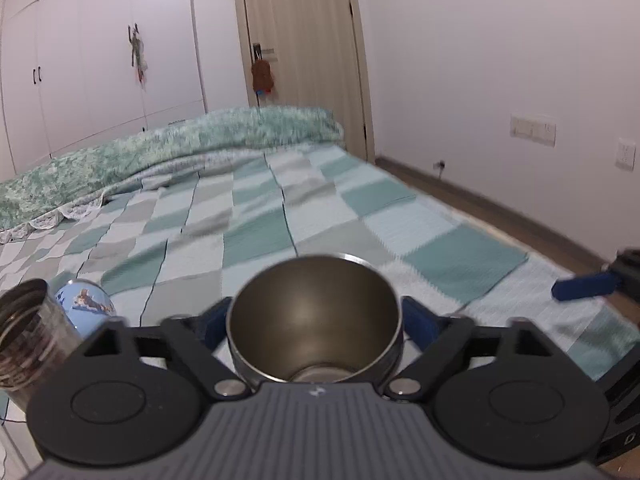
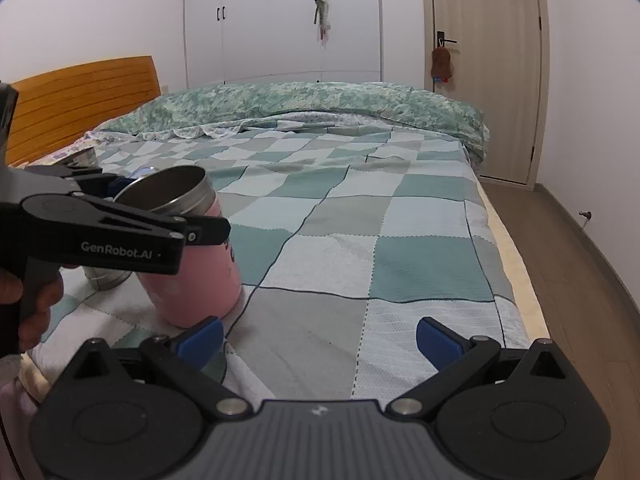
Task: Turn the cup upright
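the pink cup (image 2: 192,256), at the left of the frame, was pinched by the left gripper (image 1: 314,320), mouth tilted upward; the right gripper (image 2: 320,338) was held spread, lower centre, grasping nothing.

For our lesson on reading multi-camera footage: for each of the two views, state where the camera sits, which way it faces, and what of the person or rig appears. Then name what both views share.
Left wrist: rides the left gripper, facing across the bed toward the door; its jaws clamp the pink cup, mouth open to the lens.

Right wrist: rides the right gripper, jaws open, facing up the bed toward the wardrobe; the person's hand shows at left.

Shared: cup, left gripper, bed, door, wardrobe.
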Demonstrator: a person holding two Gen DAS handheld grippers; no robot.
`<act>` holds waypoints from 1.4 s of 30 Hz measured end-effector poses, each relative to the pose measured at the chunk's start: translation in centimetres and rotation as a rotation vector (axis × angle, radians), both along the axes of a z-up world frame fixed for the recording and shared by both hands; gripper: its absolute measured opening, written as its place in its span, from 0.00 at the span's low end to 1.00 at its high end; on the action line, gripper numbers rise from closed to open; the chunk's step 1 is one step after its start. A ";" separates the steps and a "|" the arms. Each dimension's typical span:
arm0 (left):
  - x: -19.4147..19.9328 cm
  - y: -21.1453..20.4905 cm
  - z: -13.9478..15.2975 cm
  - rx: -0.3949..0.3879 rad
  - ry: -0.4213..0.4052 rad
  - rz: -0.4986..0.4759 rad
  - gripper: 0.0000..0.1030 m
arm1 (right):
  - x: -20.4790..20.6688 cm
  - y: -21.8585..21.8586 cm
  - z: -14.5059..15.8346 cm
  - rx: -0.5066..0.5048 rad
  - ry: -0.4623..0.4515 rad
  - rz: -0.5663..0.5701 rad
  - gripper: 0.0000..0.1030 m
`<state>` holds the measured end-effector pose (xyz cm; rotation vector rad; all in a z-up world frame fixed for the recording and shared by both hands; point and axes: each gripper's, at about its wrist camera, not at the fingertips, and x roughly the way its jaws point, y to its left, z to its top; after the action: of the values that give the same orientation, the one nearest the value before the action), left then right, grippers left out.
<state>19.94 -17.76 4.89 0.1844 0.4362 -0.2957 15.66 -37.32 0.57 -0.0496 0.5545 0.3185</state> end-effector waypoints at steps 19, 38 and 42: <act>-16.8 12.9 2.8 -0.166 -0.251 0.093 1.00 | -12.1 6.8 2.0 0.079 -0.282 -0.053 1.00; -20.9 17.3 -4.5 -0.153 -0.290 0.282 1.00 | -16.5 12.3 -2.8 0.020 -0.426 -0.160 1.00; -21.1 17.3 -4.7 -0.153 -0.302 0.277 1.00 | -16.5 12.6 -2.9 0.018 -0.433 -0.153 1.00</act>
<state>-1.19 -0.48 0.17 0.0167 0.1353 -0.0265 -0.79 -24.77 -2.35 -0.0561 0.1246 0.1555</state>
